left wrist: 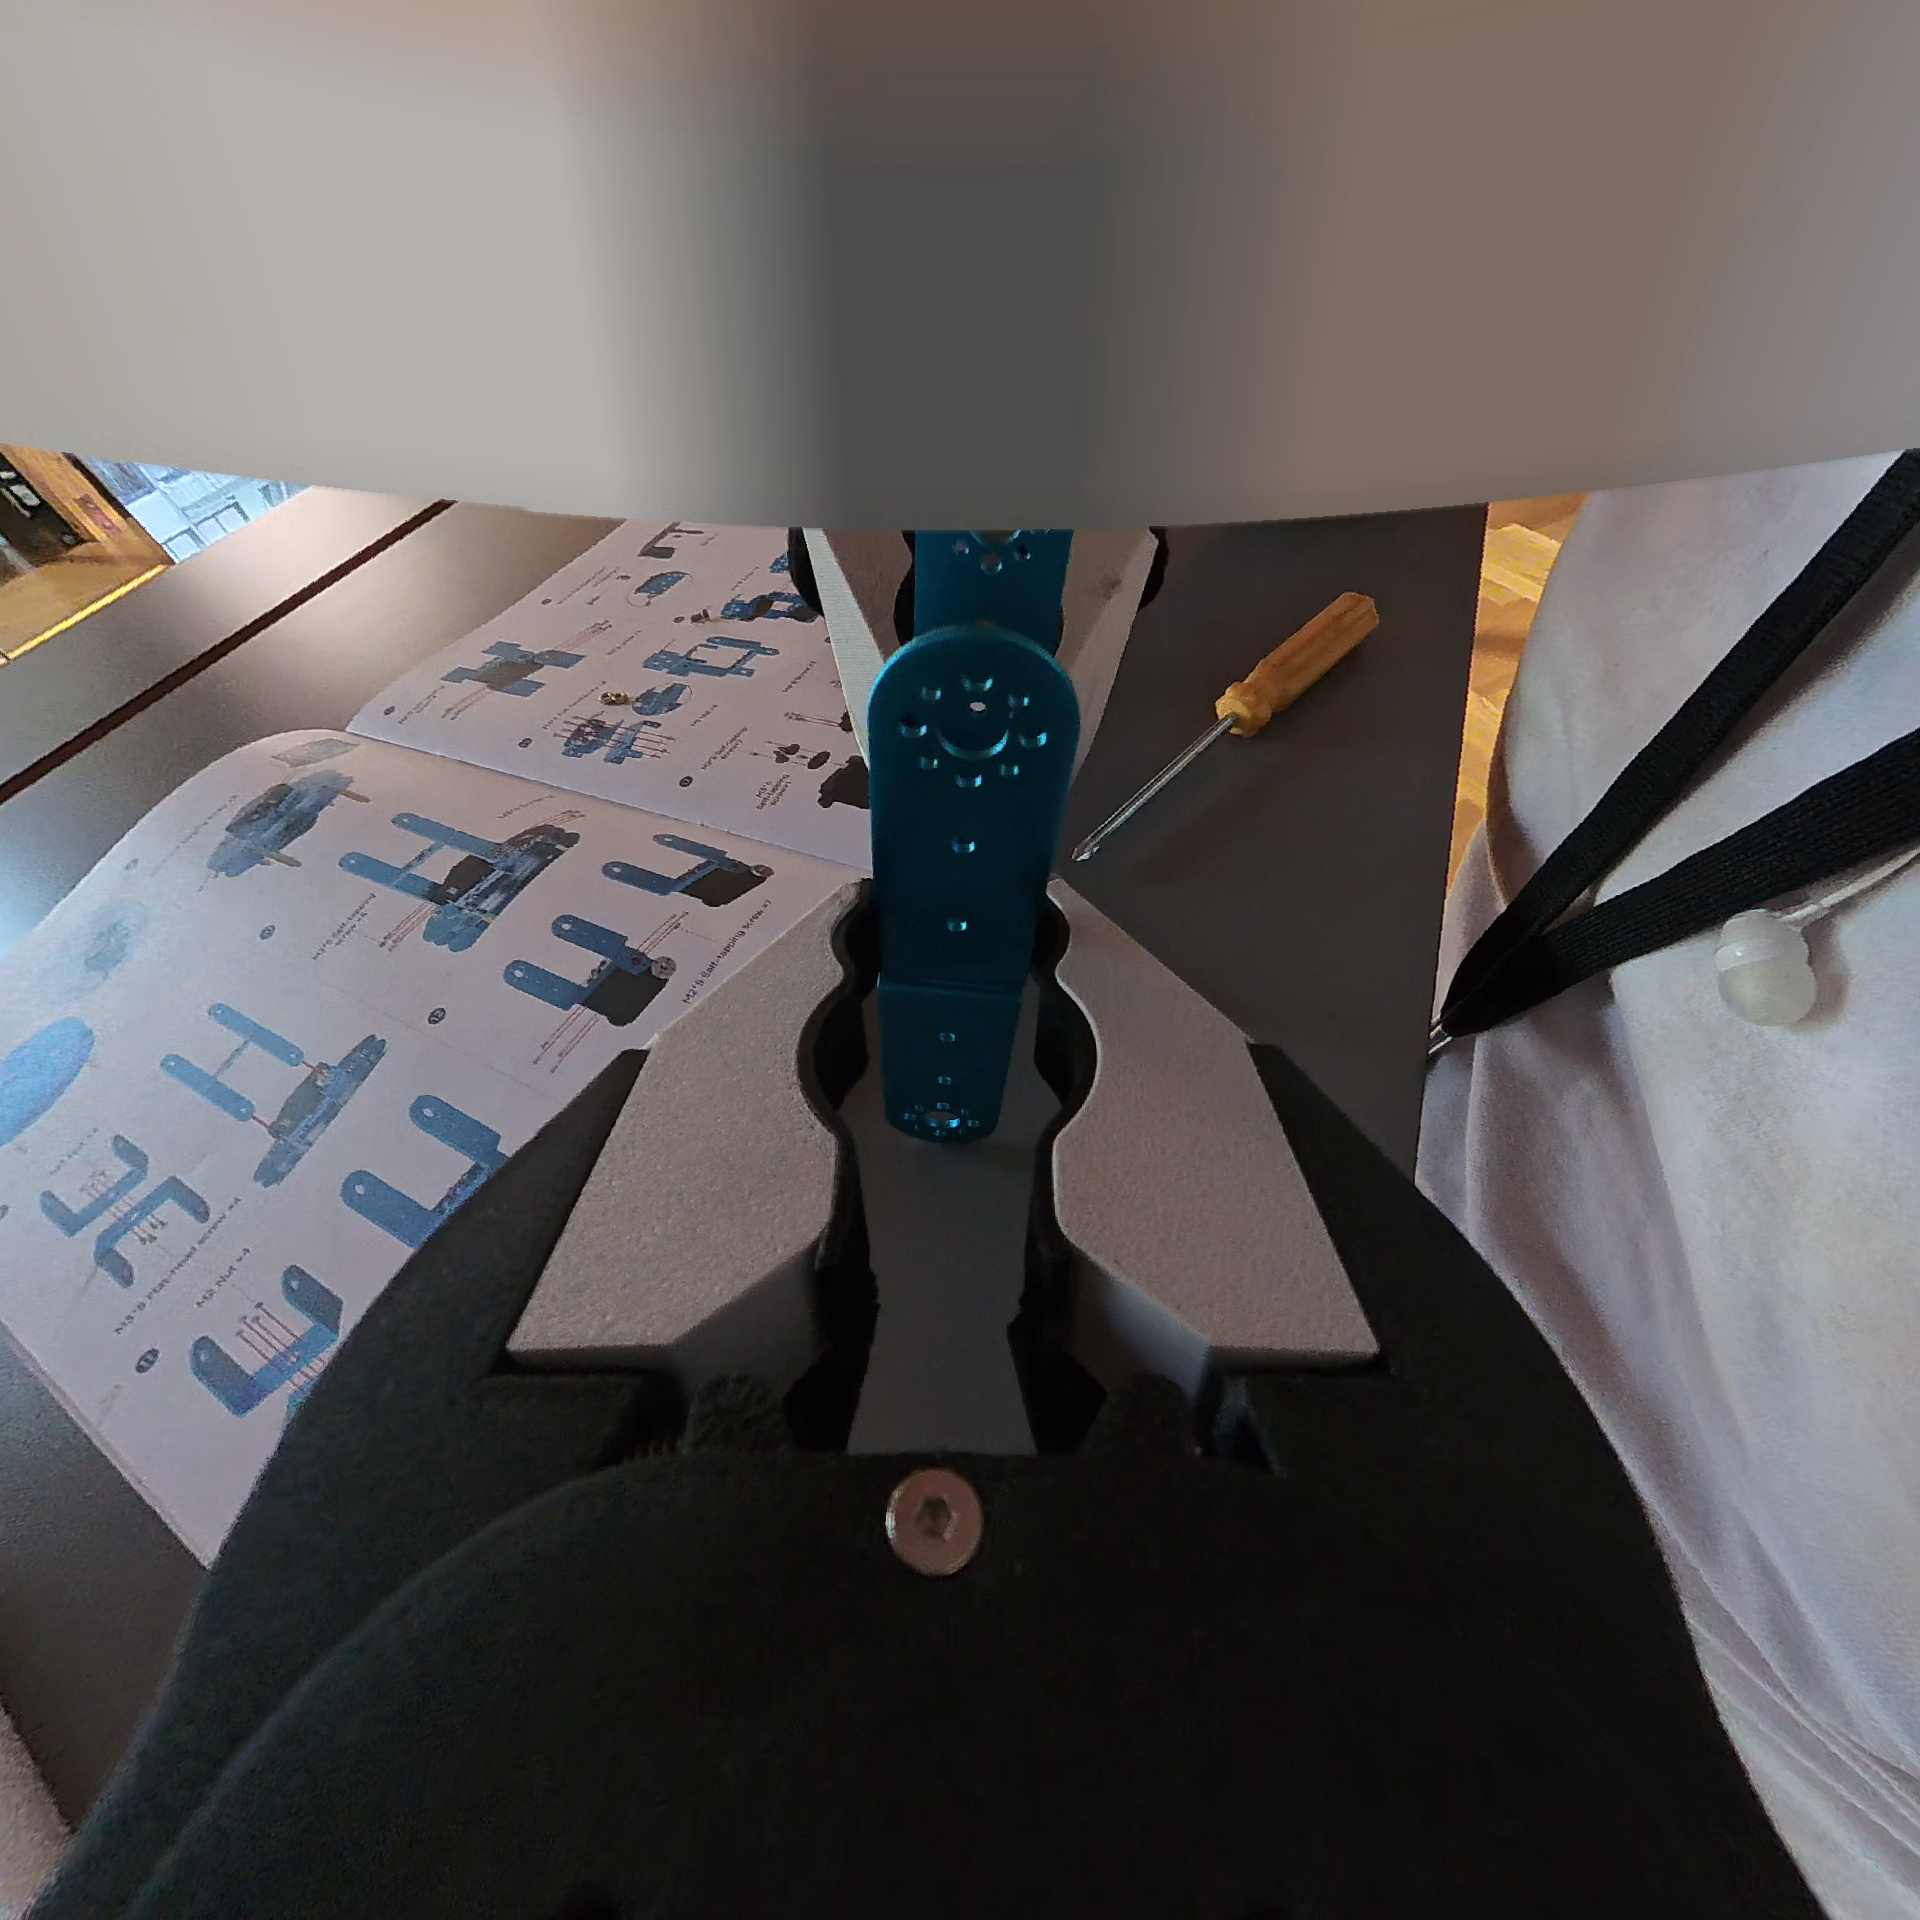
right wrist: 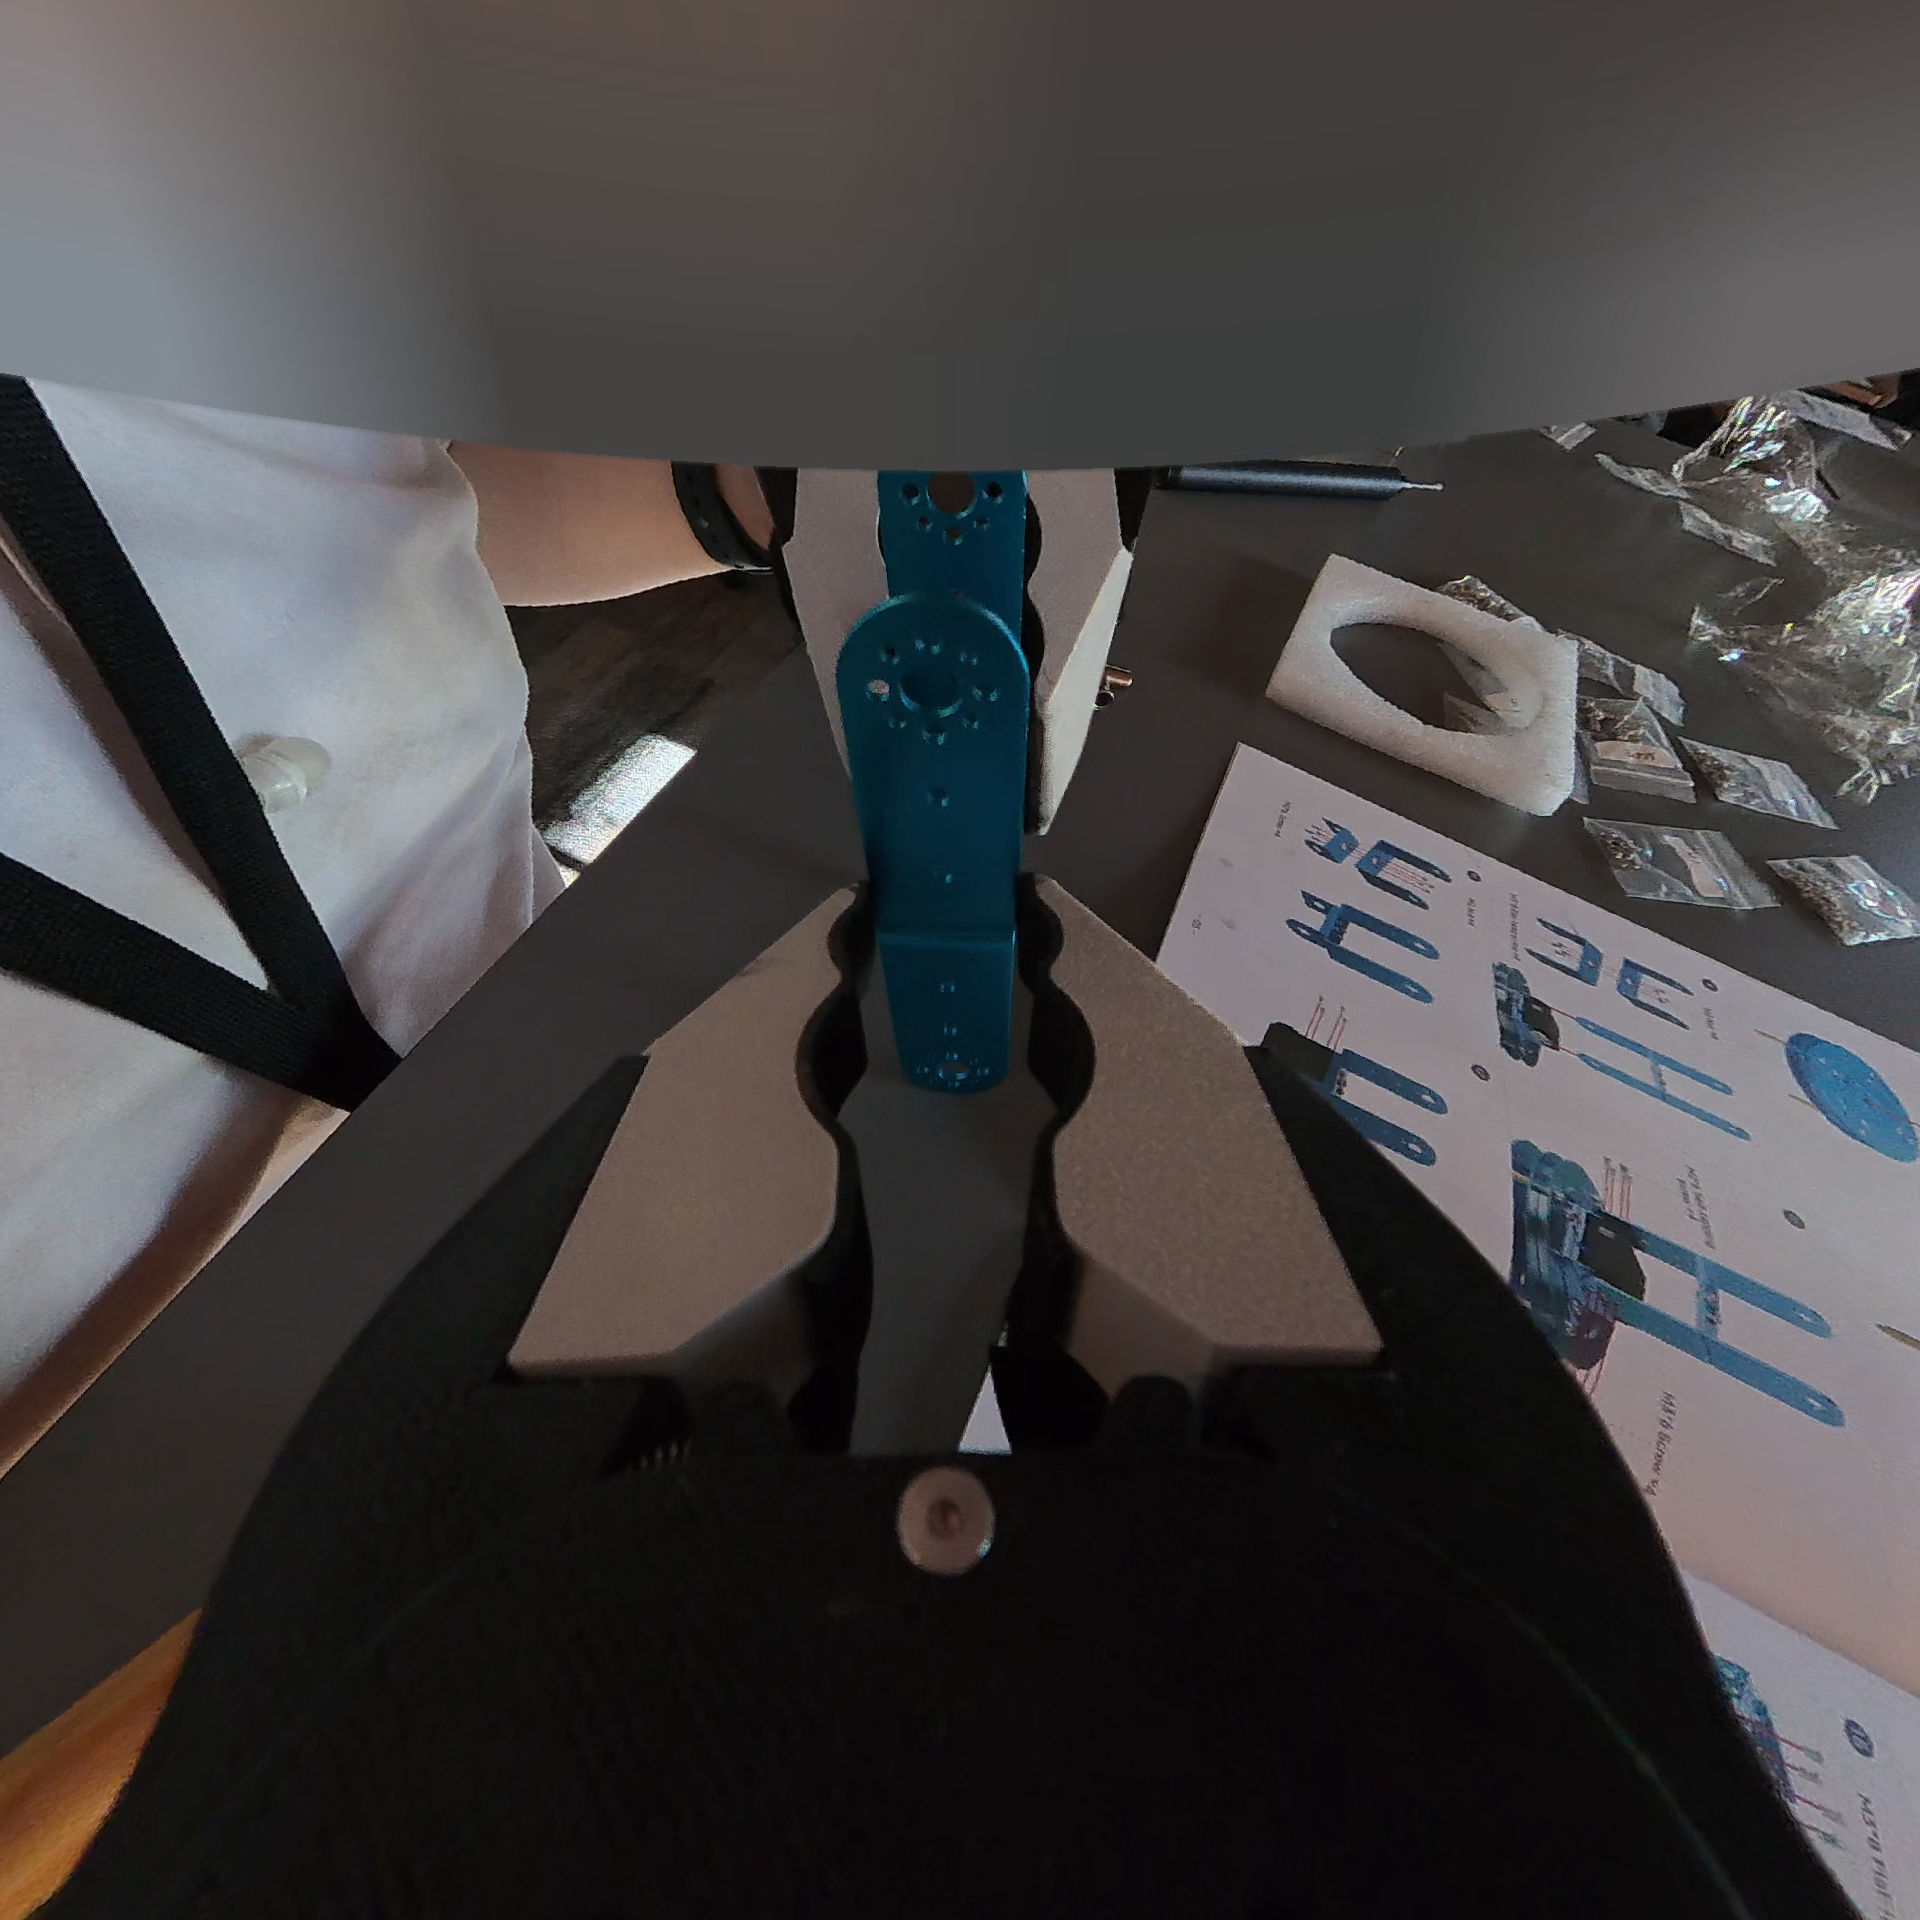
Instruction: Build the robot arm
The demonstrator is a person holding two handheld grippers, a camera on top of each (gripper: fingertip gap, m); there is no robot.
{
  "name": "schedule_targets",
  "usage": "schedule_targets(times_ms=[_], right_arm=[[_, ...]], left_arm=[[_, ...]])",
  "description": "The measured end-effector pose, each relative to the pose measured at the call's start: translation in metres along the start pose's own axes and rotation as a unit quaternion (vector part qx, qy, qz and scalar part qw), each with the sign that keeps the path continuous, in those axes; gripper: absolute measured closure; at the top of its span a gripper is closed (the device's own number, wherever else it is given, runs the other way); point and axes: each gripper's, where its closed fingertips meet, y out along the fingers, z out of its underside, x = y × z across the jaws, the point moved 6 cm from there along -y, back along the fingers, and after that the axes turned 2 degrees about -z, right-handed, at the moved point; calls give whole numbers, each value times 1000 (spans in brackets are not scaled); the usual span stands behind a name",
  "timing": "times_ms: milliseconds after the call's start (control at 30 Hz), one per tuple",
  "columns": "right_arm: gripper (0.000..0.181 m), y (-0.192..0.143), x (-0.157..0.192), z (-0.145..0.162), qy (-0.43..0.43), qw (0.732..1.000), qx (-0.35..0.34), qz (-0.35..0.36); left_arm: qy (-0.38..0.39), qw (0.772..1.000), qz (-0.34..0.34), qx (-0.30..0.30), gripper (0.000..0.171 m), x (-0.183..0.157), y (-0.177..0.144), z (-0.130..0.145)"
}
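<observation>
The left tool (left wrist: 958,914) is clenched on a blue perforated metal bracket with rounded ends (left wrist: 966,831), which stands upright between its pale fingertips (left wrist: 831,935) above the dark grey bench (left wrist: 1299,883). The right tool (right wrist: 940,914) grips a matching blue perforated bracket (right wrist: 940,790) in the same way. The two tools face each other, brackets almost meeting. An open instruction booklet (left wrist: 416,935) and a yellow-handled screwdriver (left wrist: 1236,717) lie beside them. A blurred patch hides each opposite tool's upper part, so whether the brackets touch cannot be told.
</observation>
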Motion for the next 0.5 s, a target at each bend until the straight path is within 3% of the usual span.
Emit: schedule_targets(times_ms=[300, 500], right_arm=[[155, 4, 4, -3, -35, 999, 18, 12], [155, 4, 0, -2, -13, 1000, 4, 5]], left_arm=[[15, 1000, 2, 0, 145, -2, -1, 1], [-5, 1000, 3, 1, 145, 1, -1, 0]])
